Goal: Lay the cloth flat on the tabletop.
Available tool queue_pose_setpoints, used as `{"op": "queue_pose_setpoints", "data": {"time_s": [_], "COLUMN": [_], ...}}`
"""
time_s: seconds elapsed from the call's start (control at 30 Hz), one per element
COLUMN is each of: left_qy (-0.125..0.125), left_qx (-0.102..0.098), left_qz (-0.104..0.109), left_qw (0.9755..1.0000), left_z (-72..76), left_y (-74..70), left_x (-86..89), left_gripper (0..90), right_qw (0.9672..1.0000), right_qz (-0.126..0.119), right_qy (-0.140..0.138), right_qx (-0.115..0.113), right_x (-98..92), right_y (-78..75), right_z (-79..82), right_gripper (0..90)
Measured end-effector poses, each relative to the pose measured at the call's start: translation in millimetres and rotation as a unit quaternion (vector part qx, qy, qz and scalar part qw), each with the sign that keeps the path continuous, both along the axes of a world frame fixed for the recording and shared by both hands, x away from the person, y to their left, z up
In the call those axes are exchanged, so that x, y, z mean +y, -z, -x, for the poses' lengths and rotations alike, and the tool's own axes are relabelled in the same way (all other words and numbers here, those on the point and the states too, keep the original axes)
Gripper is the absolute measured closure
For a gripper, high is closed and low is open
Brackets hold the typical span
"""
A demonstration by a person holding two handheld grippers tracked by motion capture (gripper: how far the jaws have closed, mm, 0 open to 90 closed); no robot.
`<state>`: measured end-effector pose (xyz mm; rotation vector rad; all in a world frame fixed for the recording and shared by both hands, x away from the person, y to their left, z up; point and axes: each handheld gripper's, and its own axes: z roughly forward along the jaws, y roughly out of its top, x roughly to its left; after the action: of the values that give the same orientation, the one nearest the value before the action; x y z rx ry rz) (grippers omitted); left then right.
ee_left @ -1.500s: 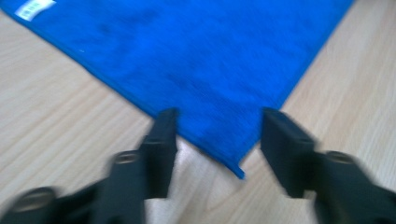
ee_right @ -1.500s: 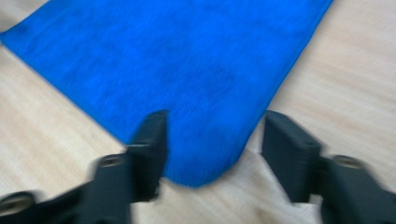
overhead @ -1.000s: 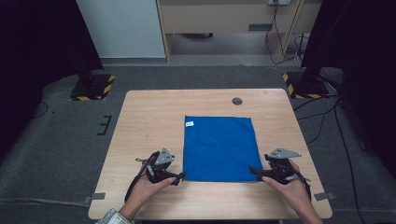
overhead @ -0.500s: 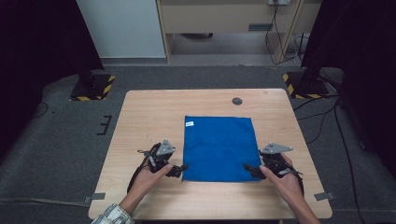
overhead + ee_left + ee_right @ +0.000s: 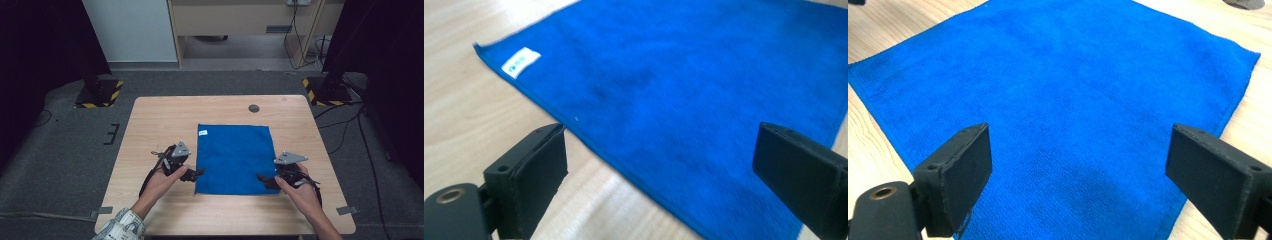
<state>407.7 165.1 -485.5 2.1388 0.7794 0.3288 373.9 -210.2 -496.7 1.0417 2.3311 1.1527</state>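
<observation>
While the blue cloth (image 5: 235,159) lies flat at the table (image 5: 150,120) centre, the left gripper (image 5: 197,173) at its seven o'clock corner has just been opening, nothing between; the right gripper (image 5: 261,178) at five o'clock gapes empty.

You're working in a lab or test bay, not a home. Your wooden counter (image 5: 160,120) stands alone on grey carpet (image 5: 65,155), flanked by dark stands on bases with yellow-and-black hazard stripes (image 5: 100,96). Cables (image 5: 350,125) trail across the floor, tape marks (image 5: 346,210) sit by the counter, and plain cabinets (image 5: 230,17) line the back.
</observation>
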Motion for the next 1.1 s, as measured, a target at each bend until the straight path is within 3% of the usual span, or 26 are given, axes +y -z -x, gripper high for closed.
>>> {"op": "queue_pose_setpoints", "data": {"time_s": [0.13, 0.43, 0.67, 0.77, 0.97, 1.1], "left_qy": [-0.003, 0.003, 0.002, 0.001, -0.013, -0.013], "left_qx": [0.0, -0.007, 0.0, -0.005, -0.008, -0.006], "left_qz": [0.013, 0.02, 0.008, 0.002, 0.021, 0.013], "left_qw": [0.9999, 0.9998, 1.0, 1.0, 0.9997, 0.9998], "left_z": [-6.2, -16.5, -35.9, -46.0, -60.5, -67.1], "left_y": [-2.9, -14.5, -29.4, -37.4, -46.7, -48.1], "left_x": [-2.6, -12.7, -15.8, -18.3, -20.5, -20.9], "left_gripper": [6.9, 6.9, 6.8, 6.7, 6.8, 6.8], "right_qw": [1.0, 0.9999, 0.9998, 0.9996, 0.9988, 0.9979], "right_qz": [0.003, -0.004, -0.008, -0.012, -0.007, -0.002], "right_qy": [-0.004, -0.007, -0.012, -0.024, -0.049, -0.064], "right_qx": [0.004, 0.008, 0.011, 0.007, 0.007, 0.011], "right_x": [2.9, 9.3, 16.7, 25.1, 47.2, 61.6], "right_y": [0.1, -1.3, -3.4, -5.0, -5.3, -3.6], "right_z": [-1.7, -5.3, -7.6, -8.7, -8.9, -7.8], "right_gripper": [11.4, 11.8, 11.3, 11.2, 10.9, 11.5]}}
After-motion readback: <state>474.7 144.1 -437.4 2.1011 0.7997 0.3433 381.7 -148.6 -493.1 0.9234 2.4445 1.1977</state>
